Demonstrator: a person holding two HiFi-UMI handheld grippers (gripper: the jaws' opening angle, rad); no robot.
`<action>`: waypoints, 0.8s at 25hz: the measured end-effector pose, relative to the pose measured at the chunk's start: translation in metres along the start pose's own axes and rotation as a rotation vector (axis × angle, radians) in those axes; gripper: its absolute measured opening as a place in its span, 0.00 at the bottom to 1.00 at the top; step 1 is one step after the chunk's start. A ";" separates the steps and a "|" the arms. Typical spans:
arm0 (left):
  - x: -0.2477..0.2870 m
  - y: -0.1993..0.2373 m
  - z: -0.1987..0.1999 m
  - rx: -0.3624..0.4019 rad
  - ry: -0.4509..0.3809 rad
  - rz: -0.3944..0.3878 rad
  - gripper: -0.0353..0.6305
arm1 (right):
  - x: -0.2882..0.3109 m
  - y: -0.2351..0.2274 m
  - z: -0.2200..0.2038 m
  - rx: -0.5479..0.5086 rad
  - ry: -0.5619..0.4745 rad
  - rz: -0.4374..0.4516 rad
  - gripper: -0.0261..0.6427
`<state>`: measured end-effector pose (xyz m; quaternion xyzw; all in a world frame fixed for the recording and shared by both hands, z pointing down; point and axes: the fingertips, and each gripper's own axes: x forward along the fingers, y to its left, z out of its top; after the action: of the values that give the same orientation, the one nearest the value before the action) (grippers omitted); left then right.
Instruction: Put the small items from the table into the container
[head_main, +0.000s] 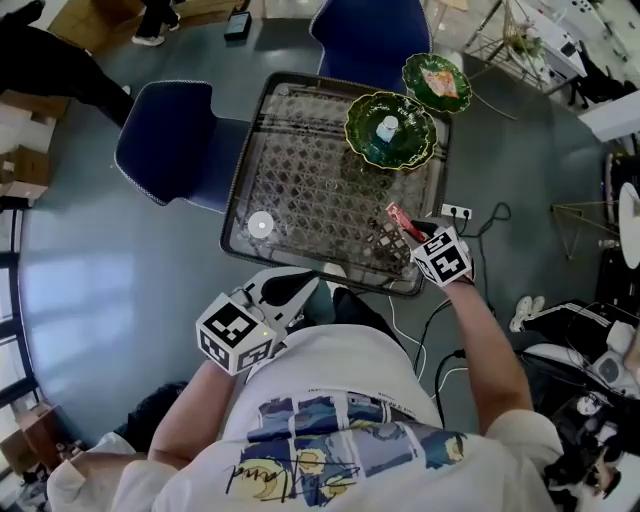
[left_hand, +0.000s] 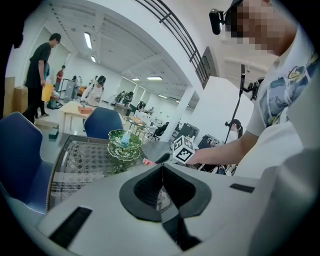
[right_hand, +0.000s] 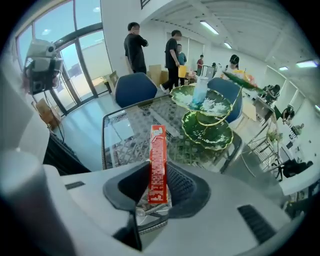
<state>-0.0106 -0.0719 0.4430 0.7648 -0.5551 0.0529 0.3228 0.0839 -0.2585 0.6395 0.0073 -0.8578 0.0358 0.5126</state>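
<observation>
The glass table (head_main: 300, 200) has a patterned top. A green tiered dish (head_main: 390, 130) stands at its far right with a small pale blue item (head_main: 387, 128) in it. A white round item (head_main: 261, 224) lies near the table's front left. My right gripper (head_main: 415, 232) hangs over the near right corner, shut on a red packet (head_main: 399, 217). In the right gripper view the red packet (right_hand: 158, 160) stands upright between the jaws of the right gripper (right_hand: 159, 170), with the dish (right_hand: 206, 125) beyond. My left gripper (head_main: 298, 290) stays at the front edge, shut and holding nothing (left_hand: 162, 170).
Blue chairs stand at the table's left (head_main: 165, 140) and far side (head_main: 370, 35). Another green dish (head_main: 437, 82) with an orange item shows beyond the far right corner. A power strip (head_main: 456, 211) with cables lies on the floor at right. People stand in the background.
</observation>
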 end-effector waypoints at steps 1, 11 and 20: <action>0.001 0.000 0.001 0.002 -0.002 -0.005 0.07 | -0.009 -0.009 0.007 0.004 -0.005 -0.016 0.20; -0.002 0.010 0.002 -0.003 -0.037 0.030 0.07 | -0.043 -0.111 0.066 0.041 -0.035 -0.154 0.20; -0.033 0.028 0.001 -0.055 -0.067 0.169 0.07 | -0.008 -0.164 0.128 0.006 -0.042 -0.182 0.20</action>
<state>-0.0478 -0.0502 0.4400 0.7072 -0.6295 0.0392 0.3194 -0.0167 -0.4310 0.5811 0.0874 -0.8640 -0.0086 0.4958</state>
